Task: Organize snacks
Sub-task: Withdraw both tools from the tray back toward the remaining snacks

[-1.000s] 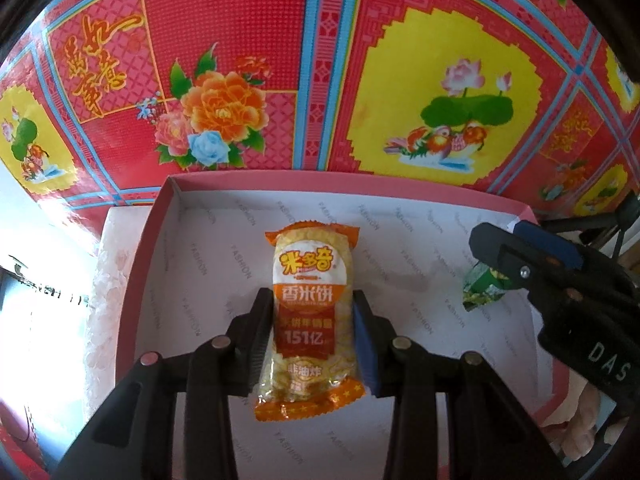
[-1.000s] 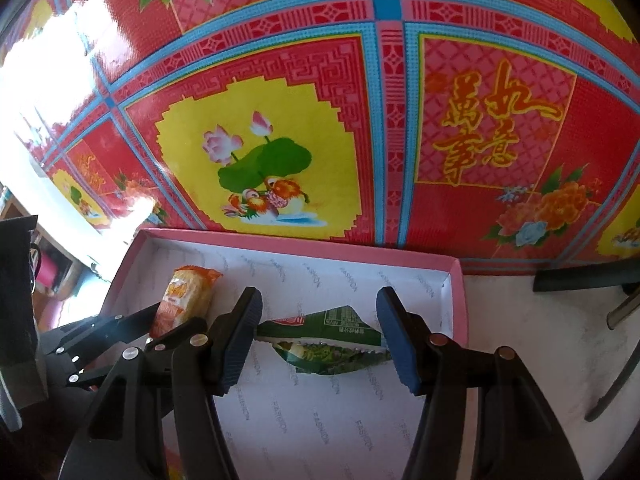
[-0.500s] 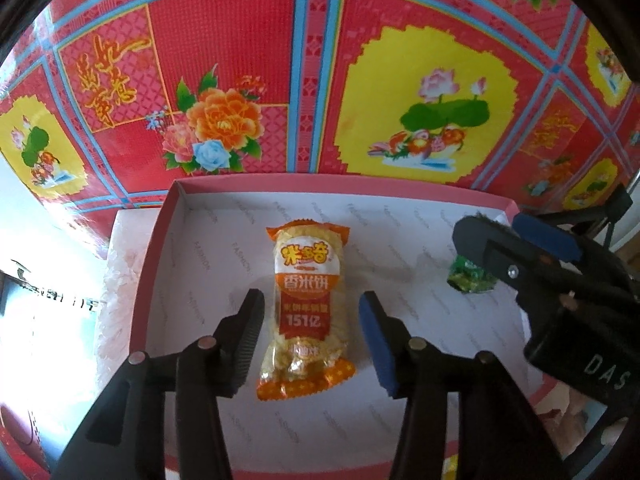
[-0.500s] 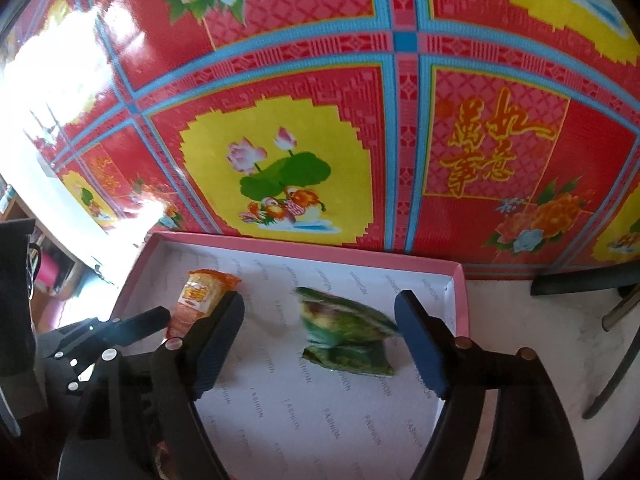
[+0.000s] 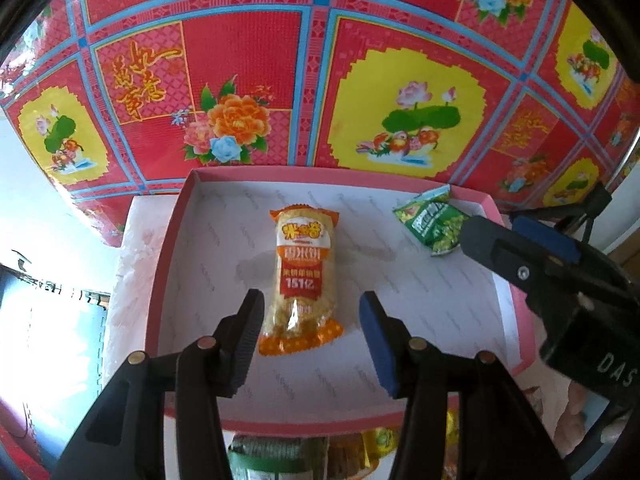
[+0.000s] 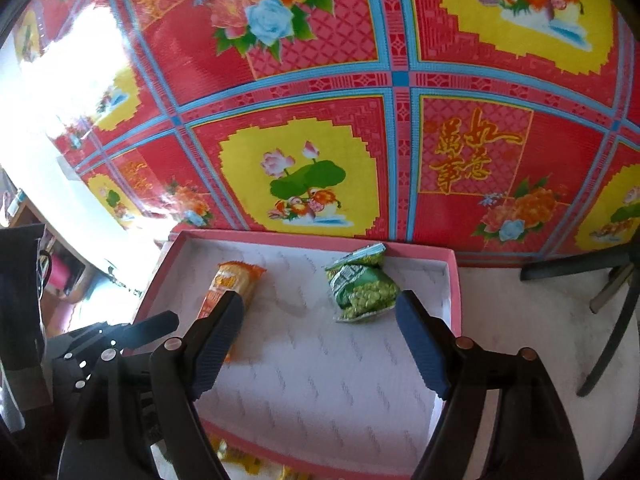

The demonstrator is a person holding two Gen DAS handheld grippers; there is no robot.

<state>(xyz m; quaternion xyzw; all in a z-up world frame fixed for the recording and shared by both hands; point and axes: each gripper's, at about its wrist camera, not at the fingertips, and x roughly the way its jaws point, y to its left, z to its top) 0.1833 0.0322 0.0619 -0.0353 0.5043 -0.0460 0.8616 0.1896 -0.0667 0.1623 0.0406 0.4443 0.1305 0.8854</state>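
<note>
Open floor in the pink box, two packets in the way

The pink box (image 5: 168, 264) kept bare white floor between the orange packet (image 5: 301, 276) and green packet (image 6: 360, 288); its low walls ringed that room.

Box (image 5: 168, 264): on the table, its far wall against the patterned cloth (image 5: 240, 40) behind it.
Rice cracker packet (image 5: 300, 280): flat on the box floor, left of centre, lengthwise toward the far wall.
Pea snack packet (image 5: 434, 222): in the box too, right of the cracker packet, up by the far wall, well apart from it.
Left gripper (image 5: 312, 332): above the near end of the cracker packet, jaws either side, clear of it.
Right gripper (image 6: 320, 332): over the box floor, nearer than the pea packet, jaws spread, nothing between.
More packets (image 5: 280, 456): outside the box, before its near wall.
</note>
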